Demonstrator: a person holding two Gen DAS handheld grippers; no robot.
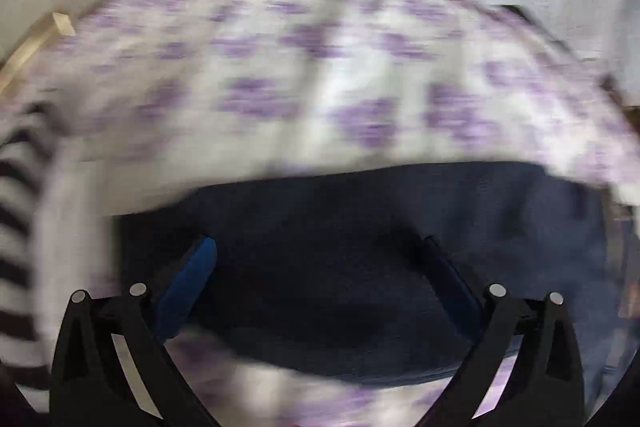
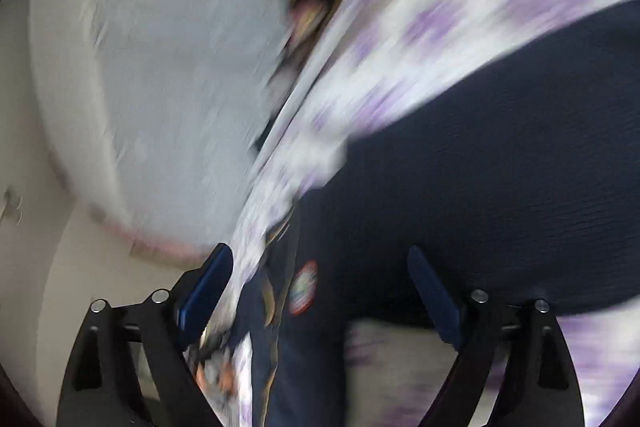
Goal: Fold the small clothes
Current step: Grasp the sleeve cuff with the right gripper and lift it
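Both tongs gape with nothing between the fingers: my left gripper [image 1: 318, 283] and right gripper [image 2: 320, 287] hover over the navy garment [image 1: 340, 267], likely to catch its 2 ends. It lies on the purple-flowered sheet [image 1: 300, 75]. Its long axis seems to run across the left view; the blur hides which end leads.
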